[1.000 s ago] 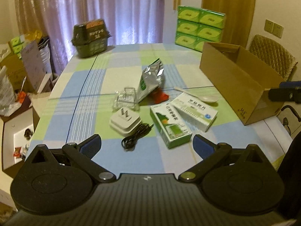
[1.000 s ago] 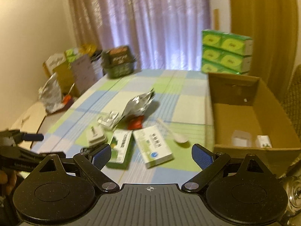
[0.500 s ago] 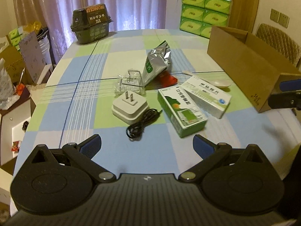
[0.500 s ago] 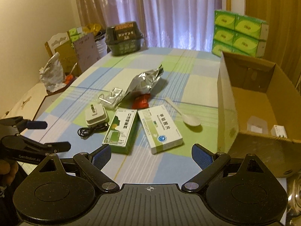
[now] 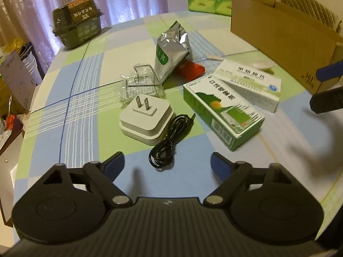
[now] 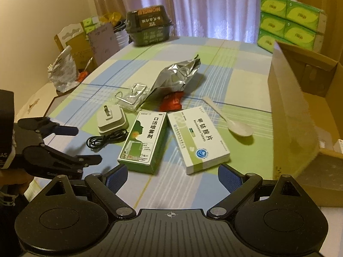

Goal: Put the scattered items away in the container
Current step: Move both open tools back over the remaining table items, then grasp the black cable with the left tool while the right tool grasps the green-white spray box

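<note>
Scattered on the checked tablecloth lie a white plug adapter [image 5: 145, 117], a coiled black cable [image 5: 169, 141], a green spray box [image 5: 223, 111], a white tablet box [image 5: 248, 83], a silver foil pouch [image 5: 171, 49], a red packet [image 5: 190, 70], a clear plastic pack [image 5: 139, 85] and a white spoon [image 6: 238, 124]. An open cardboard box [image 6: 300, 98] stands at the right. My left gripper [image 5: 167, 167] is open just short of the cable. Near the green spray box [image 6: 143, 141] and tablet box [image 6: 199, 141], my right gripper [image 6: 171, 177] is open too, holding nothing.
A dark green lidded container [image 5: 77, 21] sits at the table's far left corner. Green tissue packs [image 6: 289, 23] are stacked at the far right behind the cardboard box. Bags and cartons [image 6: 64, 72] crowd the floor left of the table. A chair [image 5: 308, 10] stands behind the box.
Both grippers have moved forward and lower toward the pile of items, which now looks larger. Both stay open and empty. Nothing on the table has shifted.
</note>
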Available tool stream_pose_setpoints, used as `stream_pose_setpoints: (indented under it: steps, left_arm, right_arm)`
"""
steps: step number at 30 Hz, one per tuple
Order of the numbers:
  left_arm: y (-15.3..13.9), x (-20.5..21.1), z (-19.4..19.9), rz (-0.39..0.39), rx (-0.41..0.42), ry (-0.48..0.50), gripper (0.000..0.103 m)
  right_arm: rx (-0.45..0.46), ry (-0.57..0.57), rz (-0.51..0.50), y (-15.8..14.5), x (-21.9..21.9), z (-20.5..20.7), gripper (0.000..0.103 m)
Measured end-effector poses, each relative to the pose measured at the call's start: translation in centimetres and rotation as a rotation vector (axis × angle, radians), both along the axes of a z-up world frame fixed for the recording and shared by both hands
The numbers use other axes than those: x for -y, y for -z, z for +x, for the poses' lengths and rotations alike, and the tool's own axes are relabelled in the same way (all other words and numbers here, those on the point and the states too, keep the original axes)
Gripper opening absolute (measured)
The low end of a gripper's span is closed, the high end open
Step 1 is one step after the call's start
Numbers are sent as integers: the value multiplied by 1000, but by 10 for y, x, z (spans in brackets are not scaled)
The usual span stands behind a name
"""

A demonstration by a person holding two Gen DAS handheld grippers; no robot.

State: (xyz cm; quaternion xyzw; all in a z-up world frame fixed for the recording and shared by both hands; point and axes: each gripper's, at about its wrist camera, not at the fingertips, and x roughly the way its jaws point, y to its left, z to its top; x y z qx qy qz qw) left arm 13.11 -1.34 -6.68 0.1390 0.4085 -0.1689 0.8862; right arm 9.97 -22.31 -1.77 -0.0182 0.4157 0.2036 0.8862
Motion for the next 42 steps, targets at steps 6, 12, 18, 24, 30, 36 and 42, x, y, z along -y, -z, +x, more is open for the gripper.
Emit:
stream_pose_setpoints:
  steps: [6,12,18,24,30,36,42]
  left_arm:
    - [9,2,12,28,-16,28,71]
    - [12,2,17,14,-21,30,47]
    - [7,0,13,8,-52,4,21]
    - [4,-6,-8,-21,-85,-25,21]
    - [4,-7,-25,-3,-85,-26,22]
    - [3,-1,-26,32,-62,19,45]
    - [6,8,-16,44,-55,71,44]
  right_arm:
    - [-24,-19,3,14,-16,12,76]
    - [-44,-34,22,27,-34,27,76]
    - [-66,-43,18,39,-56,45,76]
    - [-97,-54,-14,53,-73,62,76]
    - [-109,-70,-37,55,-74,60,59]
    - [-131,-77,-74,48,-52,36,59]
    - [-106,-67,-85,48,-32,15,73]
